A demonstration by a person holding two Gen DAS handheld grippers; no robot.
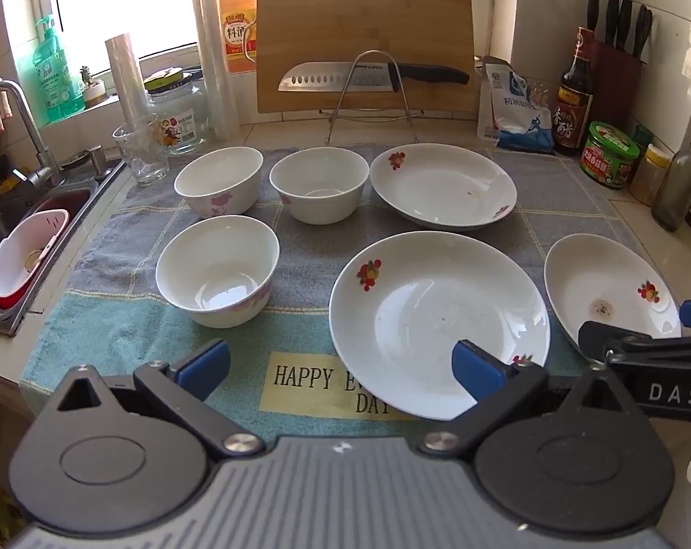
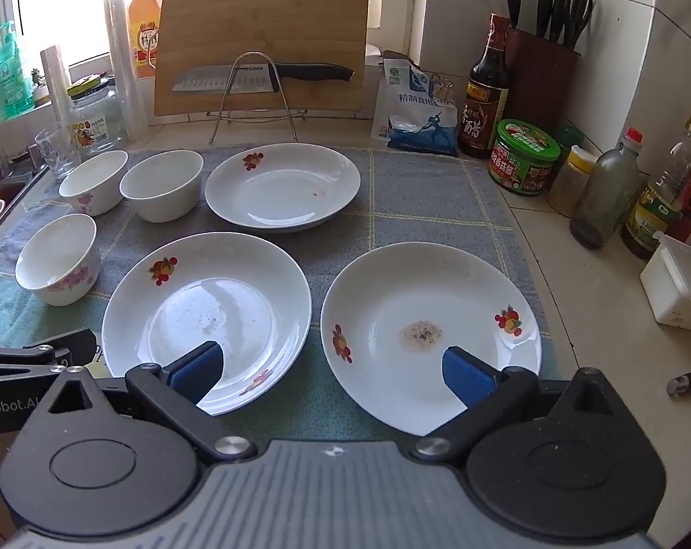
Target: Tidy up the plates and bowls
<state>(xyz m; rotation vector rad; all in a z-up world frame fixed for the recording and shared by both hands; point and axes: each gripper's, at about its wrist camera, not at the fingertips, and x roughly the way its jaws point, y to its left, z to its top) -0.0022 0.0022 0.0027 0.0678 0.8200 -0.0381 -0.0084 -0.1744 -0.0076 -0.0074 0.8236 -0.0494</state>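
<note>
Three white bowls stand on the towel at the left: a near one [image 1: 217,270] [image 2: 58,258], a far-left one [image 1: 218,180] [image 2: 94,180] and a far-middle one [image 1: 319,184] [image 2: 161,185]. Three white flowered plates lie to their right: a far plate [image 1: 442,185] [image 2: 282,186], a near-middle plate [image 1: 437,315] [image 2: 206,315] and a near-right plate [image 1: 606,288] [image 2: 430,334]. My left gripper [image 1: 341,368] is open and empty above the towel's front edge. My right gripper [image 2: 332,368] is open and empty, between the two near plates.
A sink [image 1: 29,238] lies at the left. A cutting board [image 1: 366,41] and a knife on a wire rack [image 1: 368,75] stand behind. Sauce bottles and jars [image 2: 524,155] and a white box [image 2: 679,288] line the right. A glass [image 1: 140,153] stands far left.
</note>
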